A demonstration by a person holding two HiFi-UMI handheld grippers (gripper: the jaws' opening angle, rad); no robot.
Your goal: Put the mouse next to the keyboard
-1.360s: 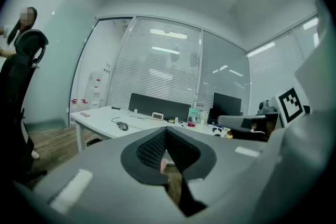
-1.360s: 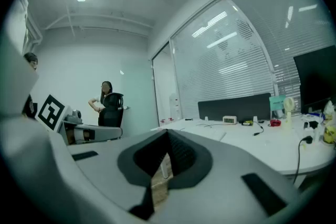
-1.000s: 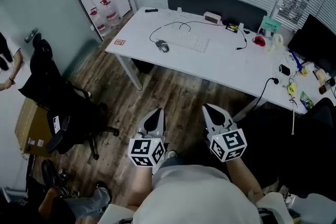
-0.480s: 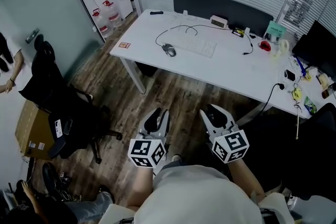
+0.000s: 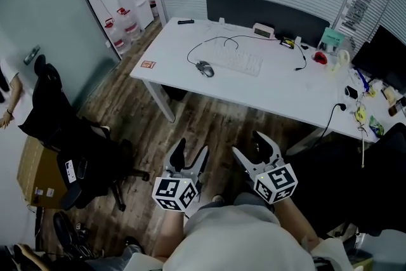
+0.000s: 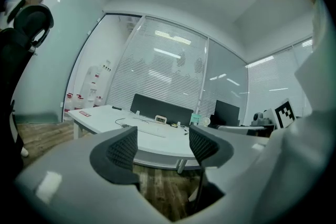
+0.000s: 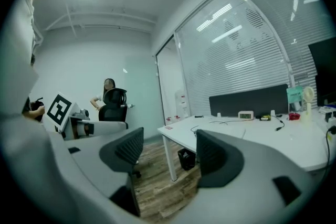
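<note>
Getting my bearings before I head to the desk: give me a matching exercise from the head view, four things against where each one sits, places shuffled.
Things:
1. mouse
2. clock
3. cardboard box
4. monitor

Places:
a. on the floor, far left of the picture
b. at the back edge of the desk, by the dark panel
c. far right of the picture
d. on the desk, just left of the keyboard

Pairs: 1-d, 2-b, 3-a, 4-c
</note>
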